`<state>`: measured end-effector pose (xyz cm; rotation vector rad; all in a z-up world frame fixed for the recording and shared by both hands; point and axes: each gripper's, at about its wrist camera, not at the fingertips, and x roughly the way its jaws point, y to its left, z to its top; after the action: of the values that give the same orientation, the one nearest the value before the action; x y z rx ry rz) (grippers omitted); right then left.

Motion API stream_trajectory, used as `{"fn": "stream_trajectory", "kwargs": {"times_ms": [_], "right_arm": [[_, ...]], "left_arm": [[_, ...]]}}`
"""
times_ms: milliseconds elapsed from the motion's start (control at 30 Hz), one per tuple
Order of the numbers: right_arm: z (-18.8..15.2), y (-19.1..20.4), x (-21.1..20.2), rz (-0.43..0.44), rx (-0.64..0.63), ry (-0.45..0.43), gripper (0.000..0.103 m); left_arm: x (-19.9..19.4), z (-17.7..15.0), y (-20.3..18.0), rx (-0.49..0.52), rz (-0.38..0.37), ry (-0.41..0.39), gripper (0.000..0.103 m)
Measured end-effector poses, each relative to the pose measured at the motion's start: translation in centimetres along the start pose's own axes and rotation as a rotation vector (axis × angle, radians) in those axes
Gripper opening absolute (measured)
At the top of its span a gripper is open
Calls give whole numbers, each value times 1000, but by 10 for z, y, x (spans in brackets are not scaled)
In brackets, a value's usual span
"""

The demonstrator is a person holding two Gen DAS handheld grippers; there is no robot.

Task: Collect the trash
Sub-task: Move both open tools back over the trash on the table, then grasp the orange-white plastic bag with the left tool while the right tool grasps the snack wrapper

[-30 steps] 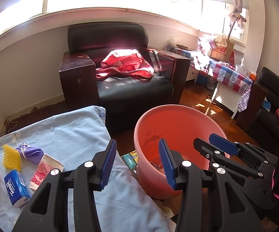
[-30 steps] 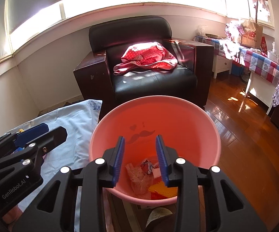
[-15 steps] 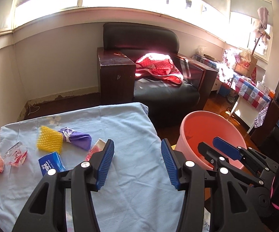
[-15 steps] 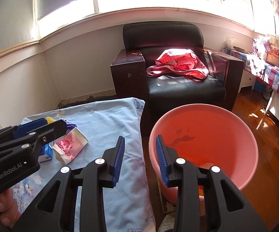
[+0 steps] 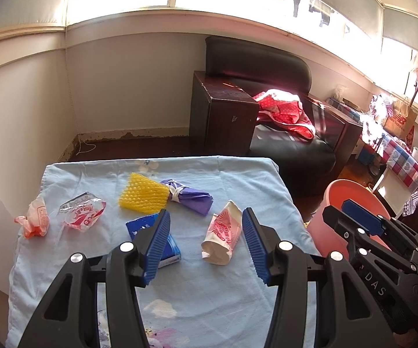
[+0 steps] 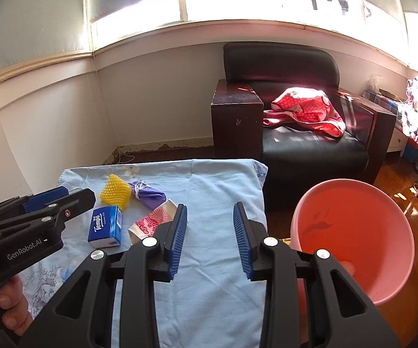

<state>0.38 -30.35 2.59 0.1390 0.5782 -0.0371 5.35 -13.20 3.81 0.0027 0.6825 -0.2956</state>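
Observation:
Trash lies on a light blue cloth [image 5: 238, 179] over a table: a white and pink paper bag [image 5: 222, 235], a blue Tempo tissue pack [image 5: 168, 245], a yellow foam net [image 5: 143, 192], a purple wrapper [image 5: 191, 195], a clear red-printed wrapper [image 5: 82, 213] and an orange-white wrapper [image 5: 34, 217]. My left gripper [image 5: 206, 245] is open and empty above the paper bag and tissue pack. My right gripper [image 6: 210, 236] is open and empty over the cloth's right side. A pink bucket [image 6: 383, 232] stands on the floor right of the table; it also shows in the left wrist view [image 5: 351, 194].
A black leather armchair [image 6: 296, 133] with a red dotted cloth [image 6: 304, 110] stands behind the table. A table with a checked cloth [image 5: 397, 156] and bags is at the far right. Wooden floor [image 6: 406, 194] lies around the bucket.
Both grippers have swung left from over the pink bucket to over the blue cloth. The trash items have come into view. Both stay open and empty.

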Motion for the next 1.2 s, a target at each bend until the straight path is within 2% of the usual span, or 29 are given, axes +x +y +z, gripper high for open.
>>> {"fn": "stream_trajectory", "kwargs": {"times_ms": [400,833,1200], "right_arm": [[3,46,11,105,-41,24,34],[-11,87,45,223,-69,134,34],[-24,112,63,259,-114,204,34]], "left_arm": [[-6,-9,60,-75,94,1,55],[1,-47,164,-197,253,58,56],[4,-55,222,-275,313,61,56]]}}
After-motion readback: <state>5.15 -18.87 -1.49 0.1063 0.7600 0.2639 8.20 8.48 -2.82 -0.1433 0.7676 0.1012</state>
